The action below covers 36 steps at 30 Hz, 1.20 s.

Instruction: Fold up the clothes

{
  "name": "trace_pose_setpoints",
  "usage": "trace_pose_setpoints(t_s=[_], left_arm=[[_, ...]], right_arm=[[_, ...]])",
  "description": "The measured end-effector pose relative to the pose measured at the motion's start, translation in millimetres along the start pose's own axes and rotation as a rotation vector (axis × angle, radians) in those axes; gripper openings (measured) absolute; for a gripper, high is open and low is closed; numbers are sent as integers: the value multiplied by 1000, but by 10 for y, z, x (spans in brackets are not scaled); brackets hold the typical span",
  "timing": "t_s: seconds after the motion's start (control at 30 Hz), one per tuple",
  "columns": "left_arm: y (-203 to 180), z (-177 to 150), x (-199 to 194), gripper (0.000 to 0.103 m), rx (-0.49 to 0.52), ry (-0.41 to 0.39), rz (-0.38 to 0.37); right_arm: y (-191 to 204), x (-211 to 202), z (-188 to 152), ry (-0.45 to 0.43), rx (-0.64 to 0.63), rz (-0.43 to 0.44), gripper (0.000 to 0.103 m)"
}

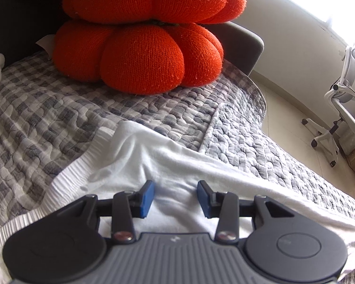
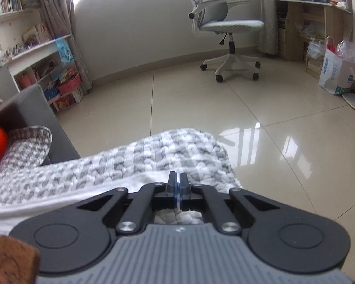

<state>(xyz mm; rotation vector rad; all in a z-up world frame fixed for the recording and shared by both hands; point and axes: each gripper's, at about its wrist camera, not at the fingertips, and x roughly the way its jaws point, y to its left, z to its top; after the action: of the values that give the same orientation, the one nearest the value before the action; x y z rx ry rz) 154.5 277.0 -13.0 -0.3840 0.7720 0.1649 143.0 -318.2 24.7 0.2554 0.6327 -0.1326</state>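
White garment, knit with a ribbed hem along its left edge, lies spread on a grey-and-white checked quilt that covers a sofa seat. Cloth is rumpled into soft ridges ahead of the left gripper.

Left gripper: jaws stand partly open, blue pads apart, white fabric visible in the gap between them. Pads sit over the garment; whether they touch the cloth cannot be told. No pinch visible.

Right gripper: jaws fully closed, pads pressed together. A white fold of the garment lies just beneath and to the left of the tips, but whether any cloth is caught between the pads cannot be told. Tips sit over the quilt's rounded corner, where it hangs off the seat edge toward the tiled floor.

Surroundings: two orange knitted pumpkin cushions stacked at the back of the quilt, well beyond the garment. Grey sofa arm beside them. White office chair stands out on the floor, well apart from the sofa. Bookshelf against the wall at left in the right wrist view.
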Motion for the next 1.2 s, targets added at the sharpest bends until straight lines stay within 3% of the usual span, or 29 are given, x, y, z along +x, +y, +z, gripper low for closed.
trace_pose_setpoints(t_s=[0.1, 0.2, 0.3, 0.43, 0.53, 0.6, 0.63, 0.93, 1.03, 1.13, 1.2], left_arm=[[1, -7, 10, 42, -1, 7, 0], [-4, -16, 5, 43, 3, 13, 1], [9, -18, -24, 44, -6, 15, -3], [21, -18, -57, 44, -12, 14, -1], [5, -26, -52, 44, -5, 16, 3], [-11, -37, -43, 44, 4, 20, 9], [-18, -40, -45, 44, 8, 20, 10], [113, -34, -263, 44, -35, 2, 12], [191, -42, -403, 45, -71, -10, 5], [261, -85, -588, 45, -100, -26, 1], [329, -128, -747, 45, -129, -42, -8]], right_arm=[[-6, 5, -45, 37, -31, -31, 0], [-29, 185, -197, 132, -62, -46, 0], [-94, 234, -239, 154, -19, 2, 4], [-92, 153, -184, 112, 24, 16, 63], [-2, 150, -176, 115, 11, 45, 63], [106, 225, -218, 157, -43, 49, 32], [165, 277, -258, 179, -80, 26, 0], [174, 54, -163, 85, -150, -124, 1], [194, -122, -148, 65, -144, -52, 16], [426, -381, -207, 20, -284, 17, 19], [552, -600, -274, -29, -362, 52, 35]])
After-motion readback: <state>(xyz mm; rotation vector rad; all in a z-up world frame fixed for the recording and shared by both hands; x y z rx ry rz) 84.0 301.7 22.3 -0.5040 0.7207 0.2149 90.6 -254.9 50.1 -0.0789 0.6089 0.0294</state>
